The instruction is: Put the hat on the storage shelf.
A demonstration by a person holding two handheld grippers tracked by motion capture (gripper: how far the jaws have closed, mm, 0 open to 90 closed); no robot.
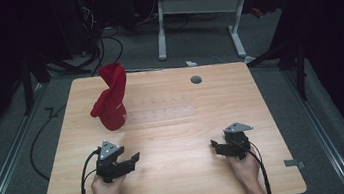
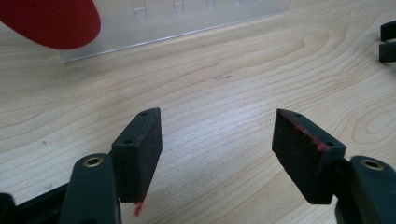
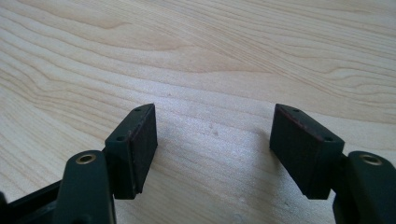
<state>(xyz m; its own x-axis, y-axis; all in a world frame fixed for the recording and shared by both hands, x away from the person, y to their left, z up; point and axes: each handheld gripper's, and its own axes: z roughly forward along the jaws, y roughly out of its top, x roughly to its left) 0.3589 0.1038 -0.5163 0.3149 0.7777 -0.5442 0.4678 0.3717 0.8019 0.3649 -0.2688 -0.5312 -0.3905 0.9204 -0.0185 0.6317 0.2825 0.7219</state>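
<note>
One red cloth point(image 1: 110, 99) standing bunched upright at tabletop point(image 1: 180, 176) far-left, beside one clear plastic rack point(image 1: 159, 113). Left tool point(image 1: 130, 162) and right tool point(image 1: 215, 146) both gaping wide, gripping nothing.

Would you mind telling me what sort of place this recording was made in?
Most likely a lab or recording studio, not a home. A bare wooden table stands on grey carpet with cables trailing over the floor, a height-adjustable desk frame stands behind it, and dark surroundings frame the lit table.
</note>
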